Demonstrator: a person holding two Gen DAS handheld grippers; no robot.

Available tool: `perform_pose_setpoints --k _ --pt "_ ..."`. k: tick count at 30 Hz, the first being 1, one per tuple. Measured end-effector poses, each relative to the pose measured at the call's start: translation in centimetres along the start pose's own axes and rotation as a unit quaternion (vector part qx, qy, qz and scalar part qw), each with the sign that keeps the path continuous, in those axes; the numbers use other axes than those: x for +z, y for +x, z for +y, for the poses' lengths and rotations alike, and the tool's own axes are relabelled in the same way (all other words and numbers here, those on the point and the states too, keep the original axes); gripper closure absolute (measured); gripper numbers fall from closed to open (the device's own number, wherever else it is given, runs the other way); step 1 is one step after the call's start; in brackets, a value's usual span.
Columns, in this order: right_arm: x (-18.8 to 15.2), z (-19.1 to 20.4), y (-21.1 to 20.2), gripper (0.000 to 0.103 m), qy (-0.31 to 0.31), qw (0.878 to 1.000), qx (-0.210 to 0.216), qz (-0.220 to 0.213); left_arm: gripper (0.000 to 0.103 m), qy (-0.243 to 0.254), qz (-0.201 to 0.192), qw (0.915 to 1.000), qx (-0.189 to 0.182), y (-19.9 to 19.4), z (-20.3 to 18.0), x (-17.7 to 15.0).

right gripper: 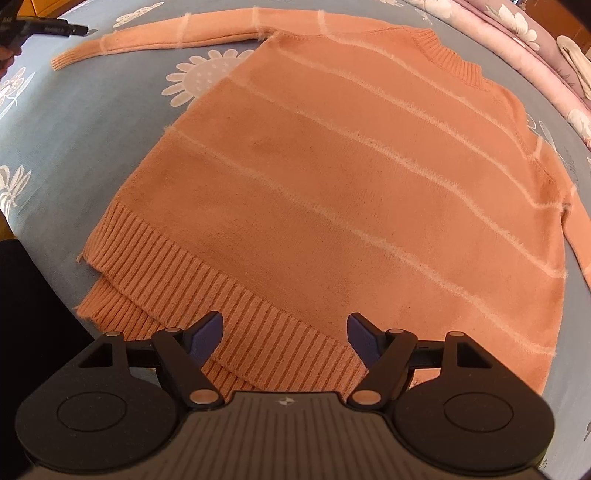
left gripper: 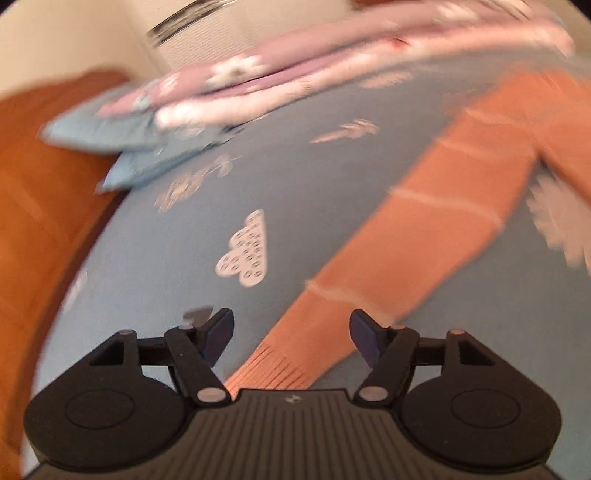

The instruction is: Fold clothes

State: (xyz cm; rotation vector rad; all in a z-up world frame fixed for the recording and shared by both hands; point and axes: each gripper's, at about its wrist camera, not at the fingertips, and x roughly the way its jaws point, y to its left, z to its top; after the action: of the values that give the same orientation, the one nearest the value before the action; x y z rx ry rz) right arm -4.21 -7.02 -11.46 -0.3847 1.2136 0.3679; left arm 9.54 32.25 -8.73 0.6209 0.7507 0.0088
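An orange sweater (right gripper: 332, 177) with pale stripes lies flat on a blue patterned bedsheet (right gripper: 74, 155). One sleeve (right gripper: 166, 33) stretches out to the far left, and the other sleeve (right gripper: 580, 236) runs off the right edge. My right gripper (right gripper: 284, 338) hangs open over the ribbed hem (right gripper: 221, 302), gripping nothing. In the blurred left wrist view, my left gripper (left gripper: 291, 336) stands open. The outstretched sleeve (left gripper: 424, 229) ends with its cuff (left gripper: 273, 369) lying on the sheet between the jaws, and the pads (left gripper: 221, 332) are clear of it.
Pink floral bedding (left gripper: 295, 70) is piled along the far side of the bed, with pale blue pillows (left gripper: 122, 140) beside it. An orange-brown wooden surface (left gripper: 37, 203) lies beyond the bed's left edge. A dark garment on a person (right gripper: 26, 295) fills the near left.
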Motion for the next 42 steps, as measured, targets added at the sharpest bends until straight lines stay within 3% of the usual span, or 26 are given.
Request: perform_pose_setpoints --k 2,3,4,7,8,11,15,18,20,21,23,24,25,27,28,30,31,32,33,35,36,37,39,40,42 --pt "0.1 0.2 0.1 0.025 -0.001 1.0 0.003 -0.003 0.033 0.143 -0.011 0.9895 0.013 -0.5 -4.1 0.4" --pt "0.1 0.4 0.1 0.025 -0.004 1.0 0.004 -0.004 0.033 0.181 -0.01 0.9833 0.002 -0.4 -5.5 0.7" --pt "0.1 0.5 0.1 0.025 -0.007 1.0 0.006 -0.004 0.034 0.195 -0.003 0.9806 -0.018 0.0 -6.5 1.1" --pt "0.0 1.0 0.0 0.025 -0.016 1.0 0.012 -0.006 0.062 0.198 0.033 0.9787 -0.044 2.0 -7.6 2.3" --pt "-0.1 0.9 -0.1 0.025 -0.016 1.0 0.012 -0.007 0.071 0.184 0.051 0.9809 -0.039 2.9 -7.2 2.7" --pt "-0.4 0.3 -0.1 0.025 -0.008 1.0 0.011 -0.003 0.071 0.119 0.082 0.9871 -0.068 4.8 -4.8 3.7" --pt "-0.7 -0.3 0.8 0.025 0.011 1.0 0.013 0.006 0.066 0.11 0.091 0.9827 -0.118 6.1 -2.8 4.1" --pt "-0.7 0.1 1.1 0.024 0.013 1.0 0.016 0.005 0.074 0.059 0.121 0.9767 -0.167 7.2 -1.1 4.6" --pt "-0.7 0.3 1.0 0.024 0.009 1.0 0.015 0.001 0.083 0.014 0.152 0.9672 -0.203 7.7 0.3 5.1" --pt "-0.7 0.3 0.9 0.024 0.01 1.0 0.018 -0.001 0.084 -0.012 0.171 0.9585 -0.228 7.8 1.1 5.3" --pt "-0.8 0.1 0.8 0.024 0.016 1.0 0.022 -0.002 0.084 -0.041 0.203 0.9326 -0.296 7.6 2.0 5.2" --pt "-0.9 0.0 0.8 0.024 0.017 1.0 0.021 -0.002 0.086 -0.028 0.217 0.9221 -0.319 7.3 1.7 5.0" --pt "-1.0 -0.1 0.8 0.024 0.019 1.0 0.02 -0.001 0.086 -0.001 0.223 0.9249 -0.308 6.8 1.3 4.7" --pt "-1.1 -0.4 0.9 0.024 0.023 1.0 0.021 -0.001 0.085 0.031 0.224 0.9384 -0.261 5.9 1.2 4.2" --pt "-1.1 -0.5 0.9 0.024 0.026 0.999 0.023 -0.001 0.083 0.02 0.215 0.9424 -0.255 5.3 1.7 4.0" --pt "-1.0 -0.7 0.8 0.024 0.03 0.999 0.023 -0.006 0.071 -0.047 0.19 0.9457 -0.26 4.3 3.5 3.6" --pt "-1.0 -0.7 0.7 0.024 0.029 0.999 0.023 -0.007 0.057 -0.08 0.172 0.9468 -0.26 4.0 4.3 3.2" --pt "-0.9 -0.7 0.6 0.024 0.027 0.999 0.024 -0.009 0.049 -0.101 0.161 0.9488 -0.252 4.0 4.6 2.8" --pt "-0.8 -0.7 0.5 0.024 0.025 0.999 0.022 -0.01 0.048 -0.106 0.164 0.9511 -0.239 4.5 4.5 2.6" --pt "-0.7 -0.6 0.3 0.024 0.023 0.999 0.019 -0.013 0.044 -0.068 0.223 0.958 -0.167 6.9 3.5 1.8" --pt "-0.7 -0.7 0.1 0.024 0.022 0.999 0.017 -0.015 0.034 -0.056 0.233 0.9613 -0.136 7.6 3.3 1.1" --pt "-0.7 -0.7 -0.1 0.024 0.022 0.999 0.016 -0.017 0.019 -0.077 0.225 0.9643 -0.117 7.7 3.9 0.7" --pt "-0.8 -0.9 -0.5 0.024 0.022 0.999 0.014 -0.021 0.019 -0.132 0.244 0.9544 -0.112 8.2 5.4 0.6" --pt "-0.9 -0.9 -0.7 0.024 0.021 0.999 0.013 -0.022 0.021 -0.131 0.248 0.9548 -0.1 8.0 5.5 0.8" --pt "-1.1 -1.2 -0.9 0.024 0.024 0.999 0.009 -0.023 0.029 -0.09 0.235 0.964 -0.084 6.9 4.6 1.8"
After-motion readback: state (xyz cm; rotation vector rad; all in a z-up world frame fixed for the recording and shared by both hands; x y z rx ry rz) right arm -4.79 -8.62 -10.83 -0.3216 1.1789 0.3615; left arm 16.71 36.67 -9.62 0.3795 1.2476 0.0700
